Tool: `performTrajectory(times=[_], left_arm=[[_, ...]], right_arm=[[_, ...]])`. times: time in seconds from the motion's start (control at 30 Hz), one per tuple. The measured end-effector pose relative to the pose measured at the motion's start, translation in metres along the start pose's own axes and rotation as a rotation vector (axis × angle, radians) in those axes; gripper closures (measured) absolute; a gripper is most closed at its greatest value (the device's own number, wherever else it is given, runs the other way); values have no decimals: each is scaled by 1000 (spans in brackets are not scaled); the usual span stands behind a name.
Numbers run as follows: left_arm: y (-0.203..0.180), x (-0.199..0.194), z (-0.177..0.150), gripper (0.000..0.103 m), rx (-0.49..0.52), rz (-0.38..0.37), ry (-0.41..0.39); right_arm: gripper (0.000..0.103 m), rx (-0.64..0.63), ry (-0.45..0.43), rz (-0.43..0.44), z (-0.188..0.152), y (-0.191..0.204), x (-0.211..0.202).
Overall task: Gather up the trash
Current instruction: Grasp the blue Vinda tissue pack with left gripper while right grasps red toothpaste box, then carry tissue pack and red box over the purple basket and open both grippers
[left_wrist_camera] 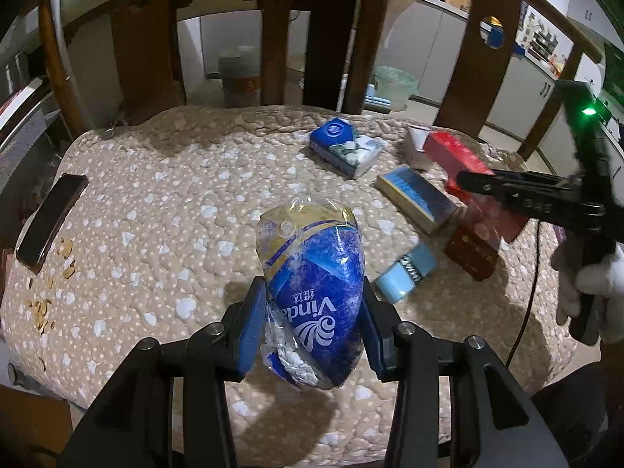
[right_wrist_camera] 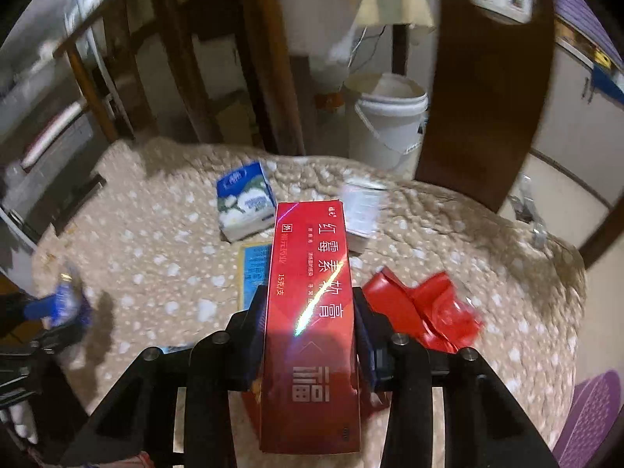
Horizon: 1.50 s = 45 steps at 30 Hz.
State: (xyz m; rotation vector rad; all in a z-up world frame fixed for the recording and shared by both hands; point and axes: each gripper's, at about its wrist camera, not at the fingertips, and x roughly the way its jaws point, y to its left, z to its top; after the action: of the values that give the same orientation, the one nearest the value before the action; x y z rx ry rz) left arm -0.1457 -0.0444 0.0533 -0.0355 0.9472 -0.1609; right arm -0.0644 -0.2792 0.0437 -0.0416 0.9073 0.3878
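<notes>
My left gripper (left_wrist_camera: 312, 312) is shut on a blue Vinda tissue pack (left_wrist_camera: 312, 273) and holds it above the beige cushioned chair seat (left_wrist_camera: 156, 202). My right gripper (right_wrist_camera: 310, 331) is shut on a long red box (right_wrist_camera: 310, 312) with white Chinese print, lifted over the seat. In the left wrist view the right gripper (left_wrist_camera: 468, 181) shows at the right with the red box (left_wrist_camera: 452, 156). On the seat lie a blue-white tissue pack (left_wrist_camera: 345, 146), a blue-gold flat box (left_wrist_camera: 415, 197), a light blue packet (left_wrist_camera: 405, 273), a dark red box (left_wrist_camera: 470, 251) and a crumpled red wrapper (right_wrist_camera: 425, 316).
A dark phone (left_wrist_camera: 50, 220) and seed shells (left_wrist_camera: 43, 304) lie at the seat's left edge. The wooden chair back (left_wrist_camera: 144, 39) rises behind the seat. A white bucket (right_wrist_camera: 390, 121) and a bin with a green bag (left_wrist_camera: 394, 85) stand on the floor beyond.
</notes>
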Motion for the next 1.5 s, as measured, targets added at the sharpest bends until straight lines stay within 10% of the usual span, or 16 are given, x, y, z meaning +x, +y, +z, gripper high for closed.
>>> performTrajectory(times=[0.8, 1.5], left_arm=[[-214, -2, 26, 60, 359, -206, -12], [-443, 75, 41, 59, 531, -467, 163]], right_arm=[[60, 494, -268, -274, -143, -201, -157], [60, 911, -335, -347, -231, -324, -201]])
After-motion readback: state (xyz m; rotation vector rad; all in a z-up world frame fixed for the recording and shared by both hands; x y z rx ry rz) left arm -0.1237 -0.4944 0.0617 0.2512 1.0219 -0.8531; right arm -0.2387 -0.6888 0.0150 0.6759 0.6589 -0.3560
